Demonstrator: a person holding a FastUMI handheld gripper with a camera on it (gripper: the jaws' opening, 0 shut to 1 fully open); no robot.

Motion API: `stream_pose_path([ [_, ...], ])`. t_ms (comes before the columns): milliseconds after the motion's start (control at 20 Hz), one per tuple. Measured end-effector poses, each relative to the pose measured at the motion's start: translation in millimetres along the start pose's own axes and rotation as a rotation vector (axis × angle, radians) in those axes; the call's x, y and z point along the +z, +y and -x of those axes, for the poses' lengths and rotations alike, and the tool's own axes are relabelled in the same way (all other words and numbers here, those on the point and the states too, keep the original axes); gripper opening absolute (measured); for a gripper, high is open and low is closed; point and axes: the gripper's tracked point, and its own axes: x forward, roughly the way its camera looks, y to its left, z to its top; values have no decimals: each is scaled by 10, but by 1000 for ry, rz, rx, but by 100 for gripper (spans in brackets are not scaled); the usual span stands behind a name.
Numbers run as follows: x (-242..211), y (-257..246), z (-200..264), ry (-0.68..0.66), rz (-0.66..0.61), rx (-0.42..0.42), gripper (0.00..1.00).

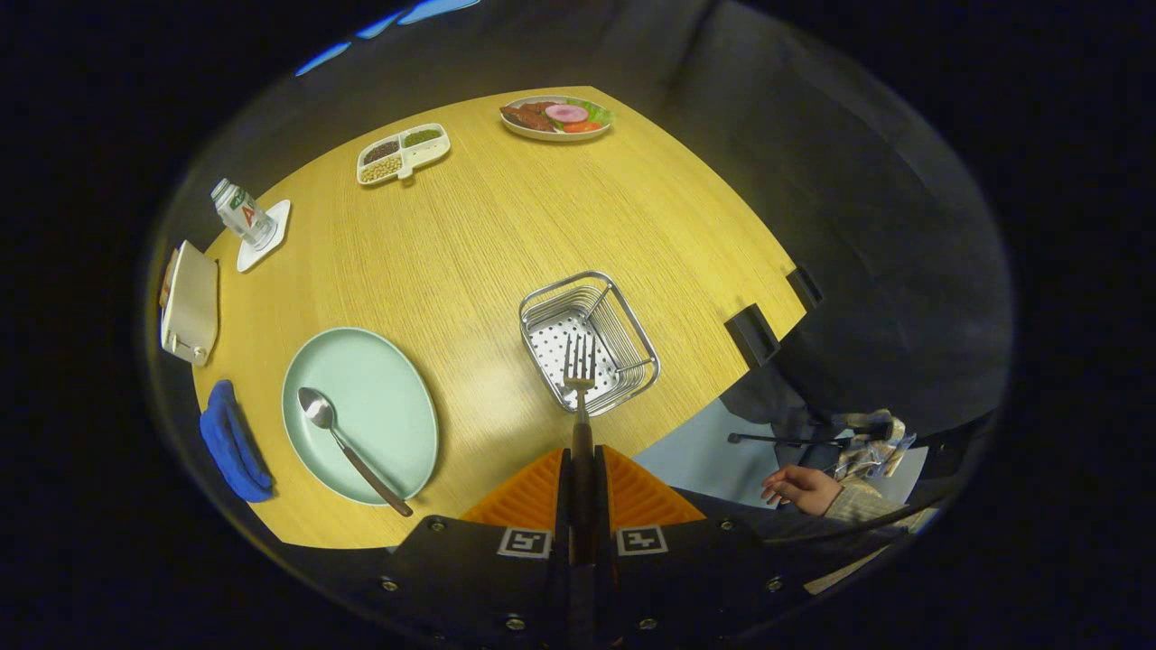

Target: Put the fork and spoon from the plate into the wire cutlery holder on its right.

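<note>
Gripper: gripper (582, 469) clamped on the dark handle of the fork (579, 384), both fingers pressed against it.
Fork: tines forward, seen over the wire cutlery holder (632, 329); contact with the holder cannot be told.
Holder: stands on the wooden bench (470, 262), to the right of the plate (388, 397), near the bench edge.
Spoon: spoon (348, 447) lies on the plate, handle reaching over the near rim.
Other items: blue cloth (233, 442) left of the plate; bottle (242, 213) on a coaster; divided dish (403, 153) and food plate (557, 117) at the far side.
Person: a hand (801, 488) beyond the bench edge, right of the fingers.
</note>
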Motion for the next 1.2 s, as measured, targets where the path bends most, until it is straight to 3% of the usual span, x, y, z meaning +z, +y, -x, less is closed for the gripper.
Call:
stream_pose_path([
  [100, 60, 20, 40, -20, 7, 5, 13],
  [150, 86, 18, 41, -27, 11, 4, 23],
  [200, 121, 28, 63, -35, 17, 5, 25],
  [350, 172, 69, 95, -64, 26, 11, 25],
  [450, 193, 108, 113, -71, 24, 18, 39],
  [850, 323, 267, 184, -129, 87, 32, 39],
  [1200, 289, 747, 313, -177, 256, 77, 39],
])
